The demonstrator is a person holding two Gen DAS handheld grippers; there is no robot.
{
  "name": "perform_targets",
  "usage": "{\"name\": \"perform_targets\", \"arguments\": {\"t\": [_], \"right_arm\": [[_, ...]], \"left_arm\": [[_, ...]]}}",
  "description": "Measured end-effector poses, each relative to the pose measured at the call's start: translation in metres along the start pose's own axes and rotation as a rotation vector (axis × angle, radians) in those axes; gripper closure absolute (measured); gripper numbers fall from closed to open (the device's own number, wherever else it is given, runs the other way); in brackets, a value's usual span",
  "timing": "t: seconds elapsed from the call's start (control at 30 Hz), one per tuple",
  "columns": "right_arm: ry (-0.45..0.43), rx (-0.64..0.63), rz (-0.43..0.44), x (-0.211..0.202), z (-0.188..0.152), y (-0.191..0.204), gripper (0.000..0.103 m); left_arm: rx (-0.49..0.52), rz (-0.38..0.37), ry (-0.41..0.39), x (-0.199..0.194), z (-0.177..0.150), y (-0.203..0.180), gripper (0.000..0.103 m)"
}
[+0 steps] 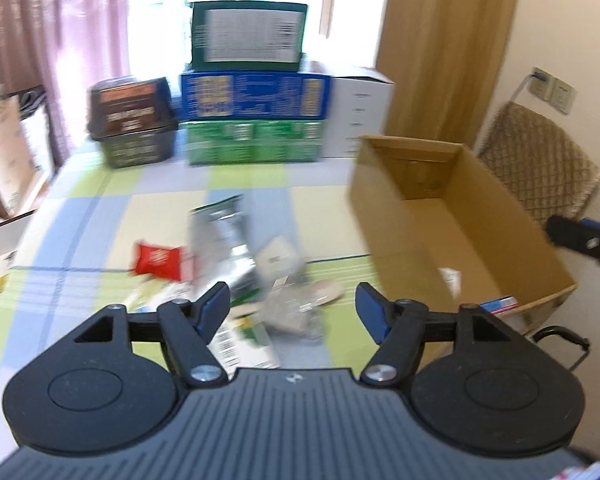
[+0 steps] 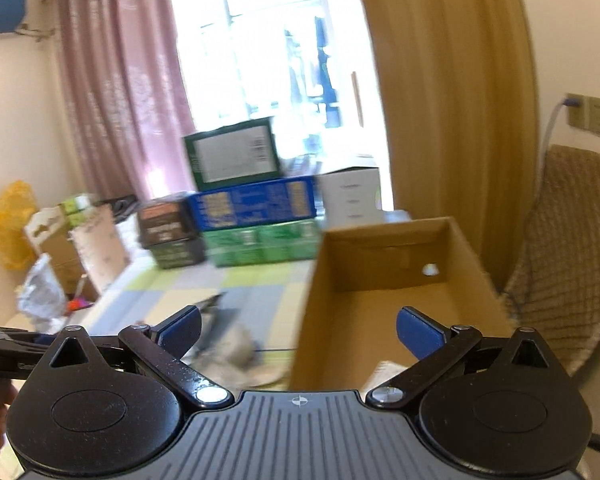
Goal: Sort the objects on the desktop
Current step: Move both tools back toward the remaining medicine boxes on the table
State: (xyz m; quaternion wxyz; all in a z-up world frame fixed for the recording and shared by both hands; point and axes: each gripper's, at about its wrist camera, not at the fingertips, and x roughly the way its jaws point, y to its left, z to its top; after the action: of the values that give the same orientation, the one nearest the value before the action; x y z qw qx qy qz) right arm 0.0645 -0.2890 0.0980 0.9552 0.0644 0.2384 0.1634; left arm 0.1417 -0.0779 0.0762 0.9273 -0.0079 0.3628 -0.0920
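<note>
In the left wrist view my left gripper (image 1: 294, 306) hangs open above a blurred heap of packets on the checked tablecloth (image 1: 112, 196): a silver pouch (image 1: 220, 240), a red packet (image 1: 158, 260), a white packet (image 1: 278, 258) and clear wrappers (image 1: 296, 308). Nothing sits between its fingers. An open cardboard box (image 1: 400, 216) stands to the right with a small white item (image 1: 452, 278) inside. In the right wrist view my right gripper (image 2: 298, 330) is wide open and empty, straddling the left wall of the cardboard box (image 2: 384, 312).
Stacked cartons (image 1: 248, 92) and a dark basket (image 1: 136, 128) line the table's far edge, with a white box (image 1: 360, 116) beside them. A chair with a woven cover (image 1: 540, 168) stands right of the cardboard box. Boxes and bags (image 2: 60, 240) crowd the floor at left.
</note>
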Motion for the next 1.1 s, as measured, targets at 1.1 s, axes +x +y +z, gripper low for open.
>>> {"name": "perform_targets", "arguments": {"t": [1.1], "right_arm": [[0.342,-0.147,0.144,0.181,-0.128,0.109,0.007]], "left_arm": [[0.128,0.058,0.09,0.082,-0.076,0.158,0.016]]}}
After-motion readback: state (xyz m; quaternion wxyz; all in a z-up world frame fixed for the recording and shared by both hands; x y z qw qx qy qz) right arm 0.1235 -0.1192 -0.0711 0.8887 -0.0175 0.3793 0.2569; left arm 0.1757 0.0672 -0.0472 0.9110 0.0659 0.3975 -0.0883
